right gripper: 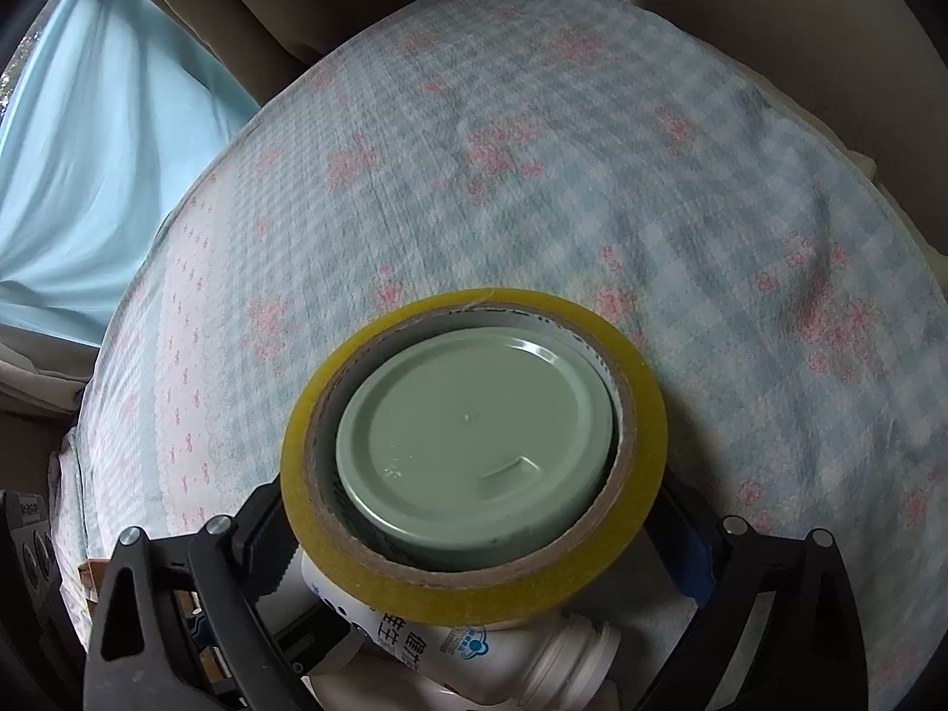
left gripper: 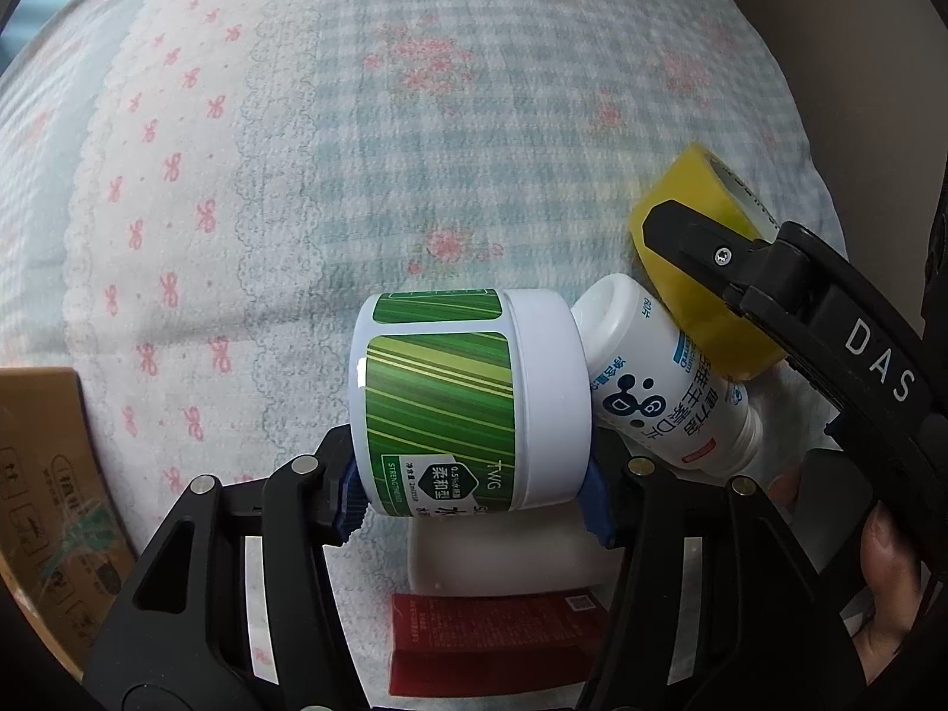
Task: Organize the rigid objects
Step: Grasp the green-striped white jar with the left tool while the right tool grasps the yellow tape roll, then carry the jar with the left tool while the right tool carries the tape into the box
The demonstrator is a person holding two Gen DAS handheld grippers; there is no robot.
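L gripper [left gripper: 474,503] pinches the green jar [left gripper: 456,397] by its two ends; jar lies sideways on the bed cloth [left gripper: 296,178], touching the white bottle [left gripper: 663,379]; R gripper [right gripper: 480,539] is wide around the tape roll [right gripper: 474,450], which rings a pale lid [right gripper: 474,444]; can't tell if it's squeezing yet.

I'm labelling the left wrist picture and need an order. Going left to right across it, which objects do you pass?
Brown cardboard box → white jar with green striped label → white pill bottle with blue print → yellow roll of packing tape.
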